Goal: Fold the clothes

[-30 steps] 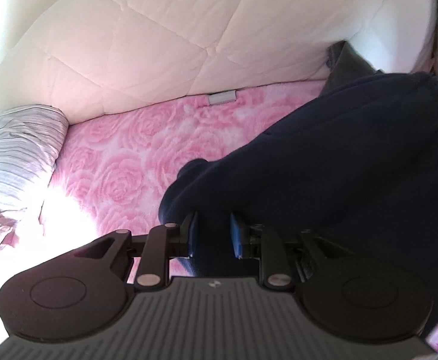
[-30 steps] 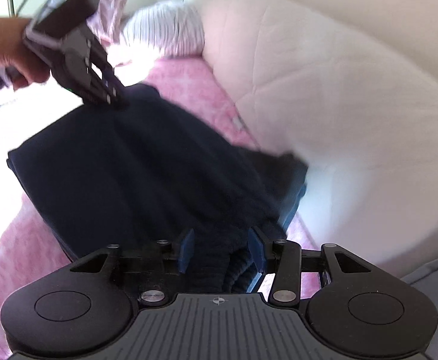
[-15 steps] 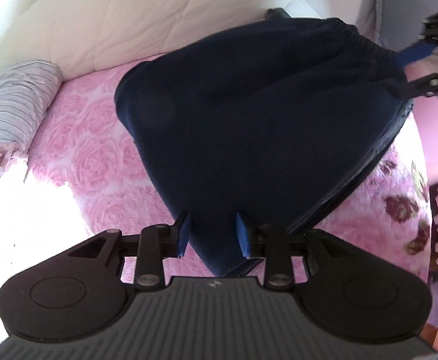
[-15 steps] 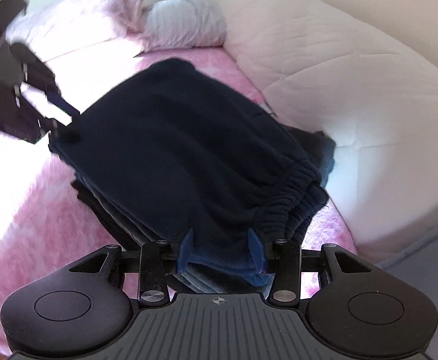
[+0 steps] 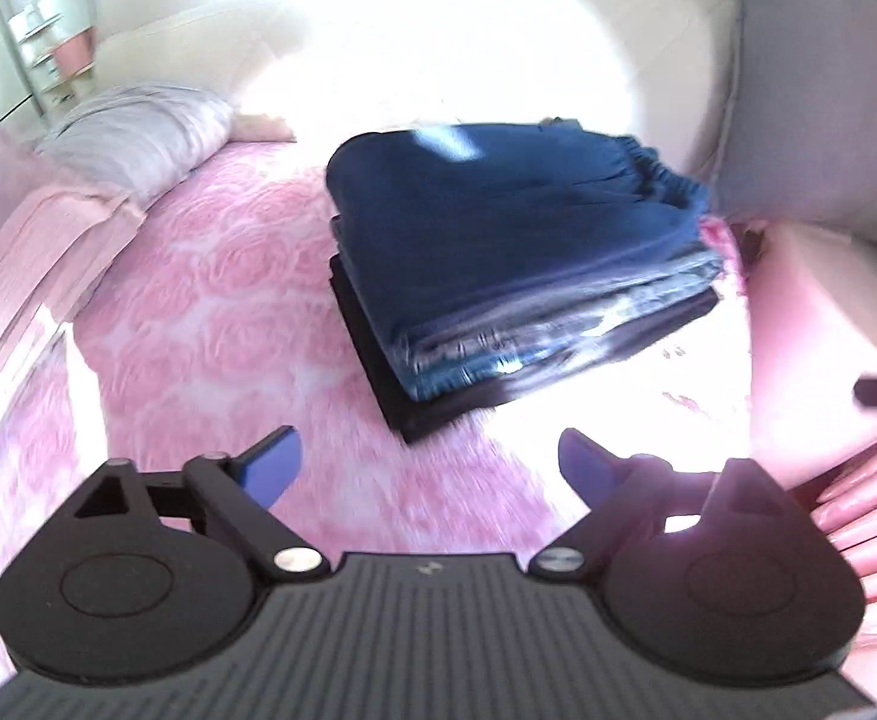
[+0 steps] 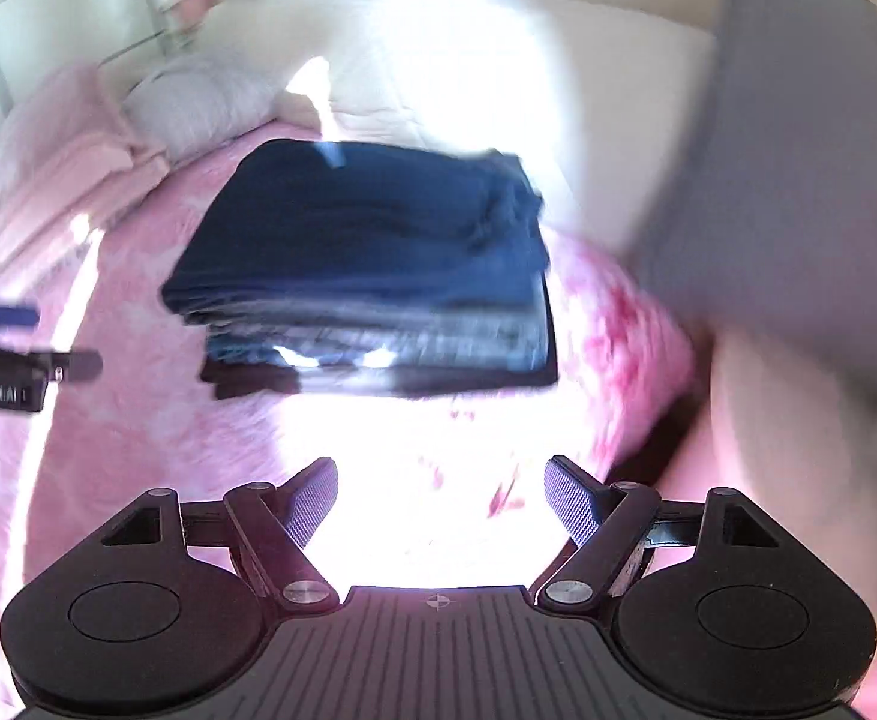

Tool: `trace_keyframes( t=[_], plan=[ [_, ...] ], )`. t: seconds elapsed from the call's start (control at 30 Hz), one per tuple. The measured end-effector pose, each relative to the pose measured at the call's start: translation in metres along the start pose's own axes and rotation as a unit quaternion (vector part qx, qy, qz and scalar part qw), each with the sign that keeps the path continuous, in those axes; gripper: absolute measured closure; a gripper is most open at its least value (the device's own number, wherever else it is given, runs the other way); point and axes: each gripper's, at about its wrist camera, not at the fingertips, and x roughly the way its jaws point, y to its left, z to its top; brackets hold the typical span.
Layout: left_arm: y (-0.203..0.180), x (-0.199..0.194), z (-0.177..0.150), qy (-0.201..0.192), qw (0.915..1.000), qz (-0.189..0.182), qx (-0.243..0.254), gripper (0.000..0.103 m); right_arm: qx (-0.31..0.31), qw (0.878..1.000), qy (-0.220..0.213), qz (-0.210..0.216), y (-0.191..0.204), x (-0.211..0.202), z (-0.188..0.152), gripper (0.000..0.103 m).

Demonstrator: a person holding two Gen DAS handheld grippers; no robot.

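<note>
- The folded navy garment (image 5: pixel 510 222) lies flat on top of a stack of folded clothes (image 5: pixel 534 336) on the pink bedspread (image 5: pixel 210 300), edges roughly squared with the layers beneath; placement appears intended as the finished pile.
- Left gripper (image 5: pixel 429 465): jaws spread wide, holding nothing, well short of the stack.
- Right gripper (image 6: pixel 441 501): likewise released and empty.
- Judgement: this garment's fold looks complete; both tools are free for another item.

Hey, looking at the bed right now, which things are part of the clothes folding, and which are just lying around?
Part of the job:
stack of folded clothes
left tongs
right tongs

Just lying around:
striped pillow
pink bedspread
white quilt
</note>
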Motion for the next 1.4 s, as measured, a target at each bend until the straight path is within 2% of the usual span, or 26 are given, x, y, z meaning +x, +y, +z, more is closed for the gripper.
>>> trace_keyframes(
  t=[0.03, 0.23, 0.4, 0.53, 0.77, 0.97, 1.17, 1.4],
  plan=[
    [0.001, -0.012, -0.008, -0.005, 1.0000, 0.000, -0.006, 0.002, 0.018, 1.000, 0.003, 0.001, 0.006, -0.011, -0.010, 0.025],
    [-0.008, -0.065, -0.037, -0.014, 0.9995, -0.011, -0.027, 0.002, 0.073, 0.997, 0.003, -0.008, 0.038, -0.067, -0.046, 0.024],
    [-0.019, -0.103, -0.054, -0.022, 0.9986, -0.024, -0.043, 0.002, 0.068, 0.998, -0.011, -0.014, 0.047, -0.103, -0.051, 0.024],
    [-0.032, -0.124, -0.054, -0.033, 0.9980, -0.020, -0.050, 0.002, 0.060, 0.998, -0.022, -0.015, 0.046, -0.116, -0.049, 0.024],
    [-0.049, -0.126, -0.051, -0.022, 0.9947, 0.011, -0.100, 0.002, 0.027, 0.999, -0.032, 0.012, 0.025, -0.120, -0.039, 0.024],
    [-0.085, -0.121, -0.041, -0.009, 0.9856, 0.063, -0.156, 0.003, -0.031, 0.998, -0.018, 0.051, -0.018, -0.111, -0.018, 0.024],
    [-0.126, -0.126, -0.025, -0.003, 0.9829, 0.073, -0.169, 0.004, -0.048, 0.997, -0.008, 0.060, -0.055, -0.107, -0.001, 0.024],
    [-0.138, -0.132, -0.020, -0.003, 0.9817, 0.075, -0.175, 0.004, -0.064, 0.995, -0.008, 0.074, -0.050, -0.110, 0.008, 0.024]
  ],
)
